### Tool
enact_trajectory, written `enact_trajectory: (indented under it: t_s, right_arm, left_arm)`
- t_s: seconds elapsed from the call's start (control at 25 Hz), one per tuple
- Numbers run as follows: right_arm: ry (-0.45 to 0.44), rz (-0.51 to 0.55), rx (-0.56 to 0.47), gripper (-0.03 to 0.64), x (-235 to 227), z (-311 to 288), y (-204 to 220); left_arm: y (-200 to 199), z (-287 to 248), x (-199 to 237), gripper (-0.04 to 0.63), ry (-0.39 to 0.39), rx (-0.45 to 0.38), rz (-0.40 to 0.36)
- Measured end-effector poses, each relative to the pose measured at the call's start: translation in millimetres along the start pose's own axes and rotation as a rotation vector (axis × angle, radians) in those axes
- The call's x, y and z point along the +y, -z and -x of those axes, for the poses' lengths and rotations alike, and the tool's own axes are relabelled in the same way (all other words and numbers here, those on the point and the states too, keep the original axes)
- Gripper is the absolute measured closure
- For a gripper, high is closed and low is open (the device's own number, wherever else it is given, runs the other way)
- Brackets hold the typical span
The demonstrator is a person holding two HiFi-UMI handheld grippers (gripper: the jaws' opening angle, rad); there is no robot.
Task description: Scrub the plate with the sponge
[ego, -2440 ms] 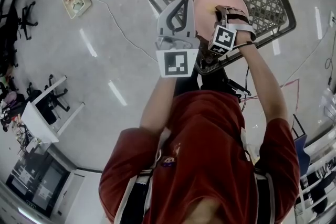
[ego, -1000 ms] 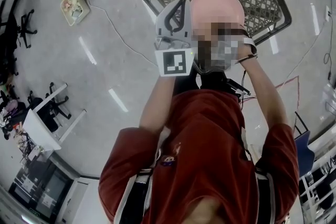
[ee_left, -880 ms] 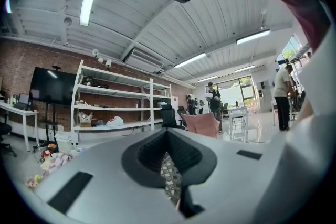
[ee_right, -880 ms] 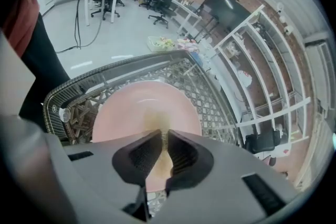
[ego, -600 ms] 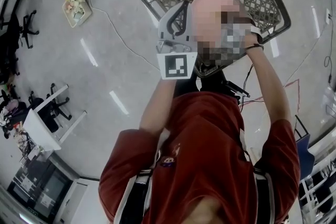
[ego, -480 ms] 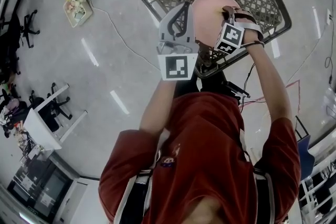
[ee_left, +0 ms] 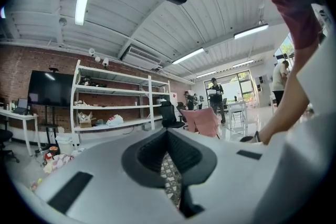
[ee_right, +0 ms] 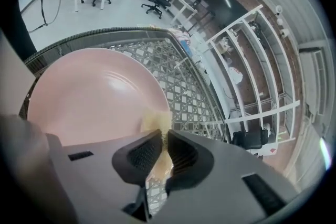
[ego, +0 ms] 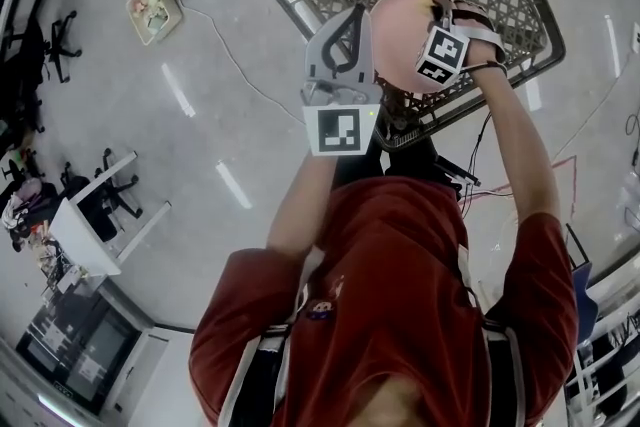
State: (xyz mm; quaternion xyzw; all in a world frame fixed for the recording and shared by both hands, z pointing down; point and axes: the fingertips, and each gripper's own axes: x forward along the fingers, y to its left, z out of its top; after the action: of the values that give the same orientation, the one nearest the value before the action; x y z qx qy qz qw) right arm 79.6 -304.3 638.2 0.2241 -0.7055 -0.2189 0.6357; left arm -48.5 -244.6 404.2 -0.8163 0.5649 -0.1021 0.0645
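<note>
Sponge (ee_right: 157, 122) is clenched in your right gripper (ee_right: 164, 143), its yellow end pressed to the pink plate (ee_right: 94, 97) near the rim. The plate is held up, tilted, over the near edge of the mesh surface (ee_right: 185, 81). Over the last couple of seconds your right gripper has slid from the plate's near side up toward its far right edge, and the plate has shifted slightly with it. I take that as one scrubbing stroke running out, so the scrubbing is under way, not finished; most of the plate's face lies bare to the left of the sponge. Your left gripper (ee_left: 169, 139) has kept its place against the plate's left rim in the head view. Its jaws stand nearly together, with only mesh showing through the slit, so I cannot confirm from its own view that it grips the rim. Bring the next stroke back across the middle.
</note>
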Motion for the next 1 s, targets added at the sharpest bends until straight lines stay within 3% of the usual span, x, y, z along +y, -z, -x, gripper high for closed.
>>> enact_trajectory:
  t_s: [0.6, 1.0]
  right_arm:
    - [-0.001, 0.012, 0.013, 0.574, 5.2, -7.0, -1.1]
    - [-0.039, 0.033, -0.018, 0.574, 45.8, 23.5, -10.7]
  left_arm:
    - [8.7, -1.2, 5.6, 0.582, -0.018, 0.014, 0.031]
    - [6.2, 4.2, 1.0, 0.582, -0.002, 0.011, 0.028]
